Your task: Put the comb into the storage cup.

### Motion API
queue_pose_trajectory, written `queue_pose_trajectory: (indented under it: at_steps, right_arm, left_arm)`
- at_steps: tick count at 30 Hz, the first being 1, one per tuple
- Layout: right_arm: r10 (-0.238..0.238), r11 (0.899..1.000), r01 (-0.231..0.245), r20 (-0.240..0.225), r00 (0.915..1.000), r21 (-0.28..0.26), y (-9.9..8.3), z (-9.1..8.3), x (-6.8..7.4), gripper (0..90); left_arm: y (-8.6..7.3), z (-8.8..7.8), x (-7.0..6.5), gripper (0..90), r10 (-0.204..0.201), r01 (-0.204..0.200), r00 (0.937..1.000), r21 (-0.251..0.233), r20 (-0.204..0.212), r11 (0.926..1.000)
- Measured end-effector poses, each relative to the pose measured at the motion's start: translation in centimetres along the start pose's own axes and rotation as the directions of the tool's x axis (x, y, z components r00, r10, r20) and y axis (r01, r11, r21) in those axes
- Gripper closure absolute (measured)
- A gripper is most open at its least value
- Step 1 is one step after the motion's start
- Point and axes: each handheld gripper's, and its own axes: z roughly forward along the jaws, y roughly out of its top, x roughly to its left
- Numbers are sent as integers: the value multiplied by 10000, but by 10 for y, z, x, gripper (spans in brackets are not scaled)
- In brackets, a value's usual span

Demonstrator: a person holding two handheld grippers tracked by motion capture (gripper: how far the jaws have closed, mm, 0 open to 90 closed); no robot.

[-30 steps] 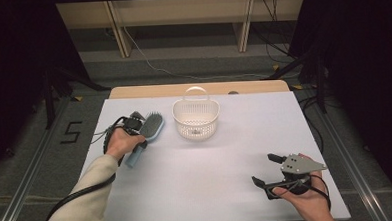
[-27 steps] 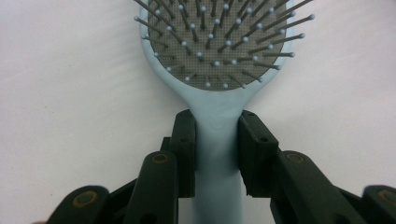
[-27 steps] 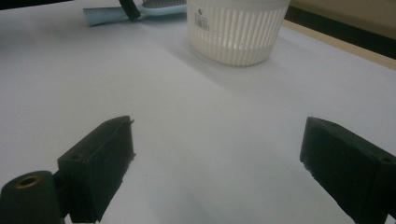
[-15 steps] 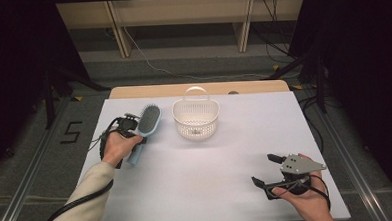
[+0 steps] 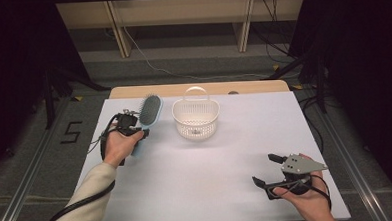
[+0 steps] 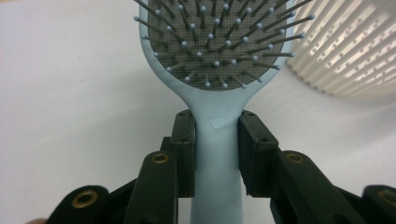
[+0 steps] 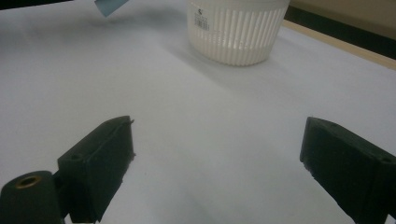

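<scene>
Left tool (image 6: 217, 140) is clamped on the neck of the light-blue paddle hairbrush (image 6: 217, 65), jaws pinching the handle just below the head. Grip that high on the handle makes sense: short lever, so the head won't swing or twist in the jaws.

Landmark = white slatted basket (image 5: 196, 118). From the high view the brush (image 5: 148, 112) sits just left of the basket, close to its rim but apart from it, head pointing away from the person, bristle face up. In the left tool view the basket wall (image 6: 345, 46) is right next to the head. Reads as staging for a drop into the basket; basket handle is folded back, so the opening is clear from above.

Right tool (image 5: 273, 172) is spread wide, holding nothing, parked well in front and to the right of the basket near the bench (image 5: 202, 175) edge. Probably kept out of the way; nothing there for it to hold or steady.
</scene>
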Motion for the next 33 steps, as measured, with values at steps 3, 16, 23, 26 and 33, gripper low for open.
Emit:
queue_pose_trajectory:
  at_steps: [3, 16, 23, 26, 33]
  right_arm:
    - [0, 10000, 0, -17, 10000, -11, 0, 0, 0, 103]
    - [3, 10000, -3, -21, 10000, -7, 0, 0, 0, 103]
    - [5, 10000, -6, -19, 10000, -6, 0, 0, -1, 103]
    - [-1, 10000, 1, -14, 10000, -14, 0, 0, -1, 103]
    - [-8, 10000, 8, -8, 10000, -7, 0, 0, -1, 103]
  left_arm:
    - [1, -3, 0, 696, -13, 12, 10000, -399, -15, 9992]
    - [3, -8, 0, 696, -176, 167, 9998, -1566, -43, 9875]
    - [4, -9, -1, 696, 51, -79, 9999, -1997, -144, 9798]
    - [4, -10, -1, 696, 43, -80, 9998, -2249, -172, 9744]
    - [6, -15, -2, 696, 73, -121, 9998, -2639, -193, 9645]
